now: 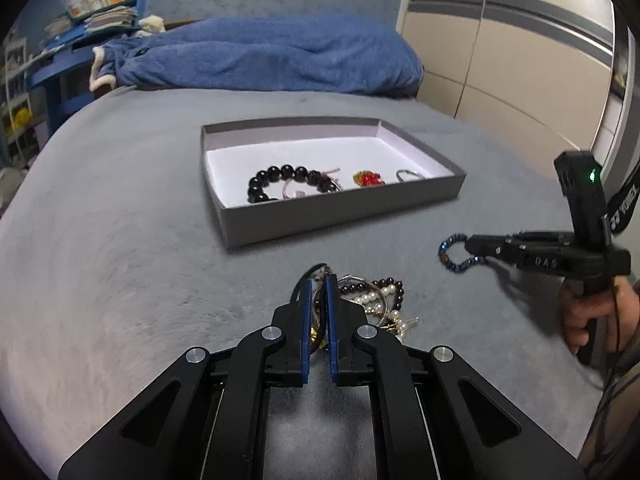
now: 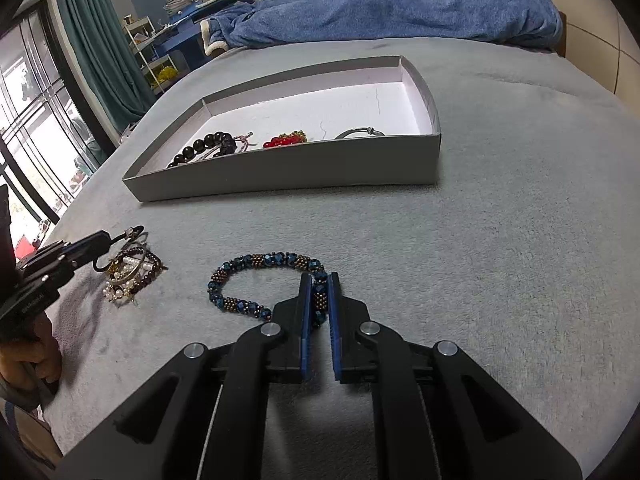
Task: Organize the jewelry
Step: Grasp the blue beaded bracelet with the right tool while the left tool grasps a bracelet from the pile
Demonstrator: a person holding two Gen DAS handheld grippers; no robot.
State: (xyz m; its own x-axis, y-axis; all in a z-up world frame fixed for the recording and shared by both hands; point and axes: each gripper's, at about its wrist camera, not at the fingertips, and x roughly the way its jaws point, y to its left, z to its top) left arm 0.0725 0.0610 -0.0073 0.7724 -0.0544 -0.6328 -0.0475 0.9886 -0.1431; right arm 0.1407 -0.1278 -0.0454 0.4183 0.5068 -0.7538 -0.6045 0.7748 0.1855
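Observation:
A shallow grey box [image 1: 340,212] [image 2: 288,176] with a white floor lies on the grey bed. It holds a black bead bracelet [image 1: 276,182] [image 2: 204,146], a red bead piece [image 1: 368,179] [image 2: 284,140] and a silver ring-shaped piece [image 1: 408,175] [image 2: 360,133]. My right gripper [image 2: 319,280] [image 1: 472,248] is shut on a blue and bronze beaded bracelet [image 2: 260,276] [image 1: 456,254], held just above the bed. My left gripper [image 1: 319,282] [image 2: 102,240] is shut on a thin black cord loop [image 1: 316,269] [image 2: 128,236] at the pile of pearl and dark bead jewelry [image 1: 376,304] [image 2: 128,276].
A blue blanket [image 1: 272,56] [image 2: 400,8] lies bunched at the far end of the bed. A blue shelf with books [image 1: 80,28] stands at the far left, a wardrobe [image 1: 500,48] at the right. A window and teal curtain [image 2: 92,40] are at the left.

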